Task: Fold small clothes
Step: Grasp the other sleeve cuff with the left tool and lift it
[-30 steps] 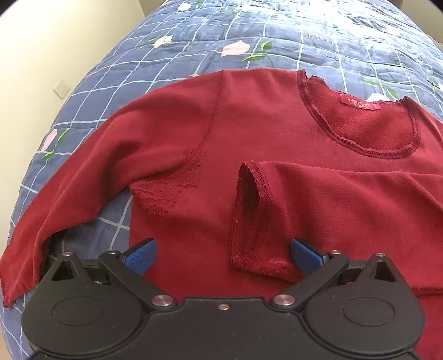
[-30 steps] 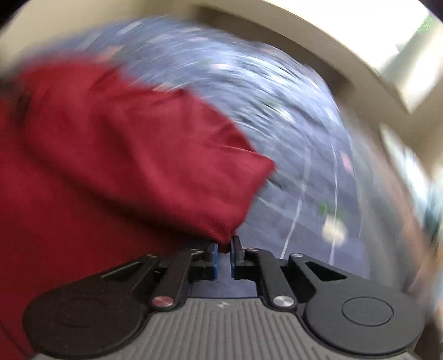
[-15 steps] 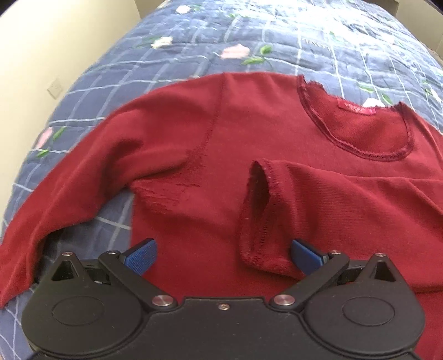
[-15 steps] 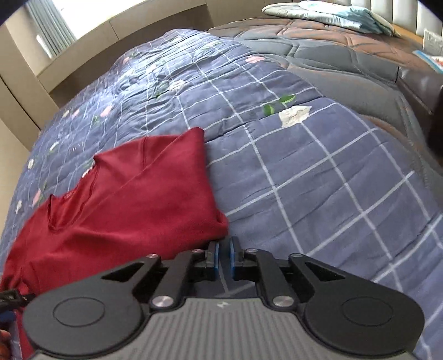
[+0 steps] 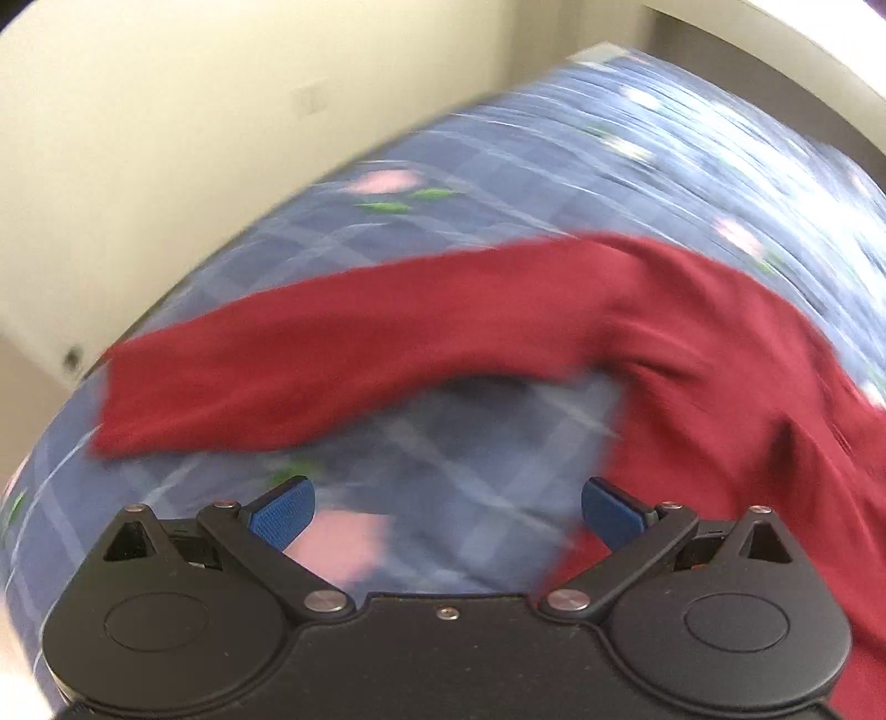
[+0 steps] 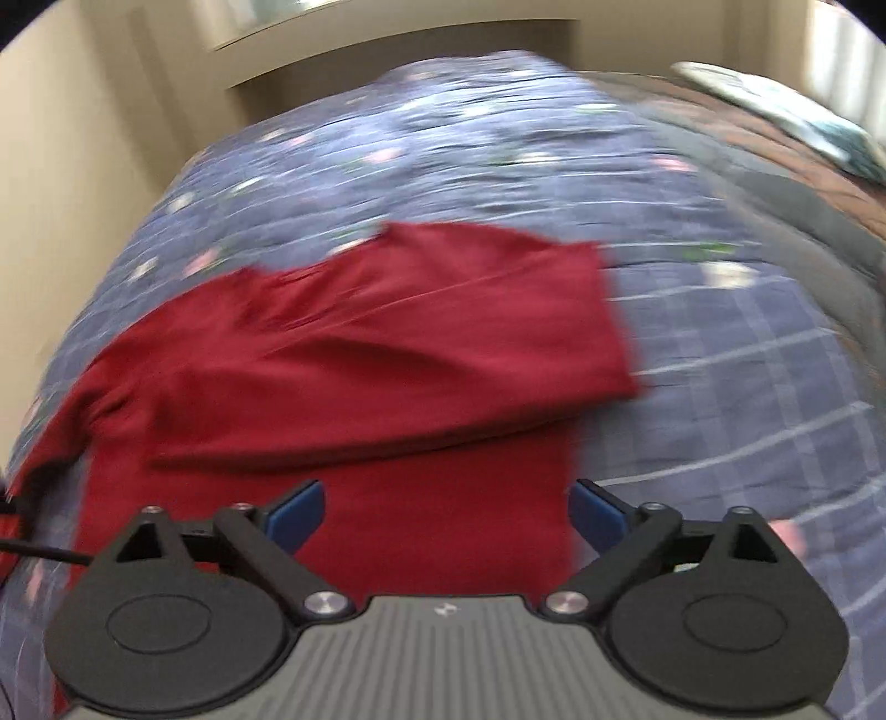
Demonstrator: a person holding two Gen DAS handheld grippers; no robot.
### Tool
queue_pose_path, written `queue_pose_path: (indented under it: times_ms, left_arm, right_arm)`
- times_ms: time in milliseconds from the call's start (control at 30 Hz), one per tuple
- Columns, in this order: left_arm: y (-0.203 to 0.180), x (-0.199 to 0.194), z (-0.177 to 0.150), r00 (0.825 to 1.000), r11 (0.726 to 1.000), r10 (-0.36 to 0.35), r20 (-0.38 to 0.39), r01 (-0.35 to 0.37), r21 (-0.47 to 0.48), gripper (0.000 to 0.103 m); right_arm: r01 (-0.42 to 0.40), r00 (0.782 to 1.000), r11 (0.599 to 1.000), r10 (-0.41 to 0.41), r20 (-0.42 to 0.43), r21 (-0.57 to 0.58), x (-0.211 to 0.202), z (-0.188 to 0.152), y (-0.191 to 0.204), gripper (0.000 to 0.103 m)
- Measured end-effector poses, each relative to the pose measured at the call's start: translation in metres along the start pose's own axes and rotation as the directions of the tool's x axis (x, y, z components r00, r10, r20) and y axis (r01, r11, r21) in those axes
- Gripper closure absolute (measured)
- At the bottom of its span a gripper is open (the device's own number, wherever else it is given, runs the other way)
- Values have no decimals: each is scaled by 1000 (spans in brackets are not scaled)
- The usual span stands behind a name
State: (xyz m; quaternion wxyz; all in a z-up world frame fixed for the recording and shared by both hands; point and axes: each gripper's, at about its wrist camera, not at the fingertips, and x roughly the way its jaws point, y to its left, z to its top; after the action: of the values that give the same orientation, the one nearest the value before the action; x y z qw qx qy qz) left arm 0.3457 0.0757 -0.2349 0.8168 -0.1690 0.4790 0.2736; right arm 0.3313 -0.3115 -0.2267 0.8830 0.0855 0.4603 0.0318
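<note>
A dark red long-sleeved top (image 6: 354, 354) lies on the blue checked bedspread (image 6: 747, 387), one sleeve folded across its body. In the left wrist view its other sleeve (image 5: 332, 354) stretches out flat to the left, blurred by motion. My left gripper (image 5: 446, 512) hangs open above bare bedspread just in front of that sleeve, the top's body (image 5: 747, 443) at its right. My right gripper (image 6: 446, 512) hovers over the lower part of the top; its jaws are opening, spread wide, and nothing is pinched between the pads.
A cream wall (image 5: 166, 138) runs close along the bed's left side. A pale ledge (image 6: 387, 33) stands beyond the bed's far end. A brown quilt (image 6: 803, 188) with light folded cloth (image 6: 775, 105) lies at the far right.
The right gripper was shut on the top's edge and has let go, its jaws now wide, with the folded part lying flat. The left gripper swung left from the top's body to the outstretched sleeve.
</note>
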Motion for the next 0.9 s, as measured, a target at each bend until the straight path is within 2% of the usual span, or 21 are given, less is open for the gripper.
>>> queue_pose_path:
  times_ms: [100, 200, 267, 333, 367, 433, 500, 567, 633, 667, 700, 733, 833, 900]
  left_arm:
    - [44, 4, 7, 999, 990, 49, -9, -50, -131, 1]
    - [80, 11, 14, 995, 968, 85, -44, -93, -232, 1]
    - [102, 15, 17, 994, 945, 93, -50, -104, -311, 1]
    - [120, 17, 19, 996, 916, 77, -38, -86, -393, 2]
    - [127, 19, 20, 997, 899, 66, -35, -74, -431, 7]
    - [139, 24, 21, 998, 856, 46, -38, -59, -513, 16]
    - [153, 29, 20, 997, 793, 47, -54, -70, -606, 30]
    - [166, 35, 18, 998, 709, 40, -58, -69, -702, 36]
    - [175, 34, 16, 999, 641, 37, -19, -38, -766, 38]
    - [176, 32, 16, 999, 632, 47, -8, -36, -774, 53]
    - [176, 30, 16, 998, 634, 67, -3, -45, -772, 83]
    - [175, 29, 18, 996, 648, 87, 0, -56, -760, 99]
    - [175, 28, 22, 995, 668, 91, 28, -40, -743, 100]
    - [173, 23, 28, 993, 695, 99, 68, -20, -719, 100]
  right_arm:
    - [-56, 998, 996, 53, -47, -67, 13, -7, 40, 4]
    - [-95, 993, 988, 85, -84, -120, 22, -16, 73, 4]
    - [-115, 989, 983, 101, -103, -142, 25, -23, 90, 3]
    - [-136, 985, 978, 116, -126, -160, 27, -28, 102, 2]
    - [-142, 983, 976, 120, -136, -165, 28, -31, 105, 2]
    - [-146, 981, 974, 119, -156, -175, 29, -36, 109, 2]
    - [-138, 980, 973, 107, -167, -184, 30, -39, 110, 2]
    - [-126, 981, 975, 95, -170, -184, 31, -39, 108, 2]
    - [-114, 981, 977, 82, -173, -180, 31, -39, 105, 2]
    - [-106, 982, 978, 75, -175, -179, 32, -40, 104, 2]
    - [-101, 982, 979, 70, -176, -178, 32, -40, 102, 2]
    - [-99, 982, 979, 68, -177, -176, 32, -41, 101, 2]
    - [-95, 981, 982, 65, -181, -166, 32, -43, 97, 2]
    - [-94, 981, 984, 65, -182, -154, 32, -44, 95, 2]
